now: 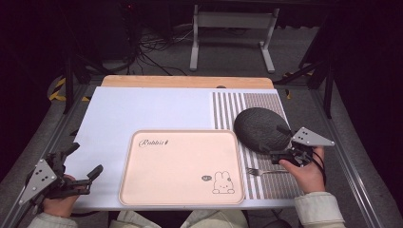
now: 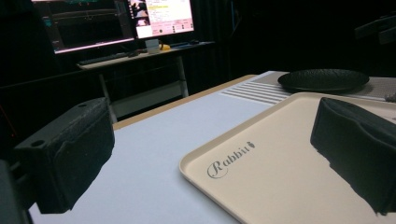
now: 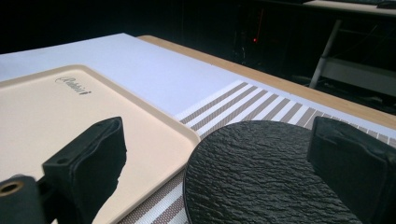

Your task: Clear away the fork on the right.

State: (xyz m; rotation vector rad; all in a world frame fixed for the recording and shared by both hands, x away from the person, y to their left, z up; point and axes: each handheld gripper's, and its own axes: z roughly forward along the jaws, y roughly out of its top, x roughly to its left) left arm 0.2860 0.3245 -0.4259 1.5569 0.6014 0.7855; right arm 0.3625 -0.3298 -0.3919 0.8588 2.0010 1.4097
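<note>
Grippers are sitting at opposite ends of the table, both with jaws spread wide and nothing between them. The right gripper (image 1: 283,142) is hovering just at the near edge of the black slate plate (image 1: 261,128), which is lying on the striped placemat (image 1: 271,102) right of the tray; in the right gripper view the plate (image 3: 266,172) is spreading out between and below the two black jaws, though I cannot tell whether they are touching it. A fork (image 1: 266,171) is lying on the mat just beside the right hand (image 1: 306,173), close to the tray's right rim. The left gripper (image 1: 85,161) is idling over the white sheet (image 1: 142,109), left of the beige rabbit tray (image 1: 183,202), apart from it. Nothing is standing between that gripper and the tray (image 2: 196,161). Monitors (image 2: 116,18) are glowing on a desk beyond the table.
</note>
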